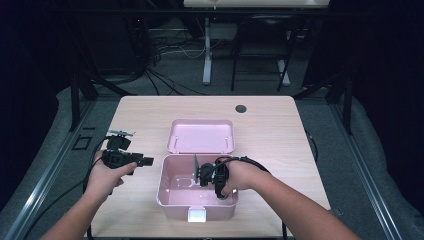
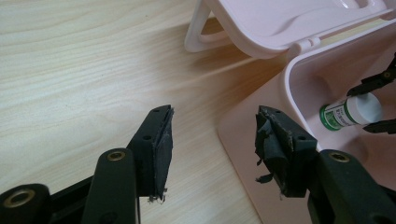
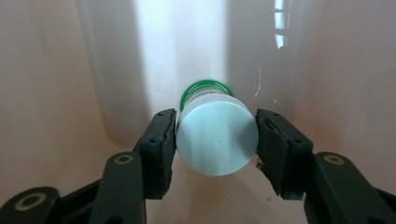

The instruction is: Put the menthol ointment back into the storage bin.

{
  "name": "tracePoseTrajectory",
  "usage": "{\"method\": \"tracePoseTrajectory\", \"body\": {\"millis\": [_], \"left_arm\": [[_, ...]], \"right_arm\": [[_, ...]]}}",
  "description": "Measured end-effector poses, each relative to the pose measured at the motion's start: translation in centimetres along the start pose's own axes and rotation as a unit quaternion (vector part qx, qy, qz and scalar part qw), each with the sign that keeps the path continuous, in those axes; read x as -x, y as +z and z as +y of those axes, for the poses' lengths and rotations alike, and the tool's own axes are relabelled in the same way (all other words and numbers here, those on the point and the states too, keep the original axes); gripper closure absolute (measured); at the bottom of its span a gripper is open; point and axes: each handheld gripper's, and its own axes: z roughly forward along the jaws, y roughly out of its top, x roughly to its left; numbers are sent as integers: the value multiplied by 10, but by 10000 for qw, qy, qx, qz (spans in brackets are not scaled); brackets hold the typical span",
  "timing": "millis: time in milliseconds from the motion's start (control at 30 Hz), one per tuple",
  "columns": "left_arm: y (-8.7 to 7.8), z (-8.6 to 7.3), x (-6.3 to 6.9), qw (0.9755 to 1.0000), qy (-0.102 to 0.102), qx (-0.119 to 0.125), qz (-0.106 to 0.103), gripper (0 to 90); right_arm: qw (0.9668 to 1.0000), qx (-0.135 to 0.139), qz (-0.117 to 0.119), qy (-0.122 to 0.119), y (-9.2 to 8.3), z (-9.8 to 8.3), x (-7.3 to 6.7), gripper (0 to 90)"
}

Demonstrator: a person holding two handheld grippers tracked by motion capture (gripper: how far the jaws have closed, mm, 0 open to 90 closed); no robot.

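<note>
Right hand-held gripper (image 3: 217, 140) grasping a small bottle (image 3: 217, 140) inside an open pink box (image 1: 170, 197).

The bottle, white-capped with a green label, sits down in the box, both jaw pads pressed against its cap. The left hand-held gripper (image 2: 212, 140) hangs released and empty over the table (image 2: 70, 70), just beside the box's left wall. Farther back, the box's lid (image 1: 201, 136) lies open behind it on the table.
</note>
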Motion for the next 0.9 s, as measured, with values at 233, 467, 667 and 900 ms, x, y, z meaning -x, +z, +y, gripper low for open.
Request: {"method": "tracePoseTrajectory", "body": {"millis": [233,467,667,900], "left_arm": [[1,0,1,10000,23,-9,29,467],[0,0,2,10000,53,-16,44,467],[1,0,3,9999,66,-46,60,467],[0,0,6,9998,170,-9,121,457]], "right_arm": [[9999,135,0,104,-6,-2,0,463],[9996,230,9,170,-13,-3,0,456],[9989,359,-89,270,-26,-8,3,455],[9981,485,-114,365,-38,-12,4,451]]}}
